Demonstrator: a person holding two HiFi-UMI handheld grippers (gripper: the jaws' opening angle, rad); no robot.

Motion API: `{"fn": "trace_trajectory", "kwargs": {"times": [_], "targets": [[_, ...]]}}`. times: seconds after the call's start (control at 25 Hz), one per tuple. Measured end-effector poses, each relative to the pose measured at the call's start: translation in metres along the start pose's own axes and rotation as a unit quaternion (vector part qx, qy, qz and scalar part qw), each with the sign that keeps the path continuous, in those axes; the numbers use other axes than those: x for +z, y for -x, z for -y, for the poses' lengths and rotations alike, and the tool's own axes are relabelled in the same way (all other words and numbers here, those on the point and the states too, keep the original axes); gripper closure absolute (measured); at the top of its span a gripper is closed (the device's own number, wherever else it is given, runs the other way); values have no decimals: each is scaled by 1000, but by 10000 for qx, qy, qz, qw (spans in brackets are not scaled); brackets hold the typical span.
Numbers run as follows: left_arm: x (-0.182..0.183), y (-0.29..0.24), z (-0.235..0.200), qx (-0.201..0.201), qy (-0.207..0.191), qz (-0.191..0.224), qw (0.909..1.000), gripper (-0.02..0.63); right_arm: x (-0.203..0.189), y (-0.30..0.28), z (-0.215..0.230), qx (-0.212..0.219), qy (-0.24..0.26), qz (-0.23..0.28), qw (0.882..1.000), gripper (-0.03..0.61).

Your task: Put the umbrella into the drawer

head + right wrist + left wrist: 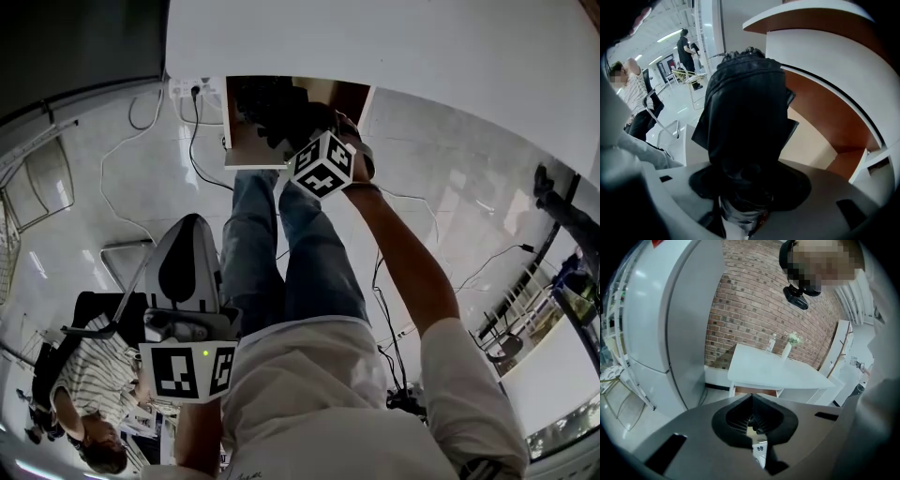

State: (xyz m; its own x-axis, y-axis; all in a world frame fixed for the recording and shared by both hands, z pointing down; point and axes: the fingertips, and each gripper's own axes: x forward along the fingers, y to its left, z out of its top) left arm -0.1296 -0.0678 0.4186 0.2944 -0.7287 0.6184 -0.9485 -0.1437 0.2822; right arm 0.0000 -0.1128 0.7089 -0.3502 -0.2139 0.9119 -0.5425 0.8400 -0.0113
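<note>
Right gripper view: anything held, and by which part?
The right gripper is shut on the black folded umbrella at its near end; the rest sticks out over the open drawer. The left gripper is shut, empty.

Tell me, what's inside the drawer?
The black umbrella, gripped by the right gripper, pokes into the drawer. Beside it shows bare wood. Whatever lies under the umbrella is hidden.
</note>
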Motion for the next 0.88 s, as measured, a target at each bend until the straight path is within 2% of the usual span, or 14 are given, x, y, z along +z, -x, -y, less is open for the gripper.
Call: {"fn": "trace_trajectory", "kwargs": {"times": [0.2,0.88], "targets": [[-3,0,-3,-8,0,-65,10000,595,-5,-15,2,-37,177,-183,9997,310],[-18,-4,-16,-84,111,-295,9995,595,-13,-49,5,-56,224,-615,9978,308]]}}
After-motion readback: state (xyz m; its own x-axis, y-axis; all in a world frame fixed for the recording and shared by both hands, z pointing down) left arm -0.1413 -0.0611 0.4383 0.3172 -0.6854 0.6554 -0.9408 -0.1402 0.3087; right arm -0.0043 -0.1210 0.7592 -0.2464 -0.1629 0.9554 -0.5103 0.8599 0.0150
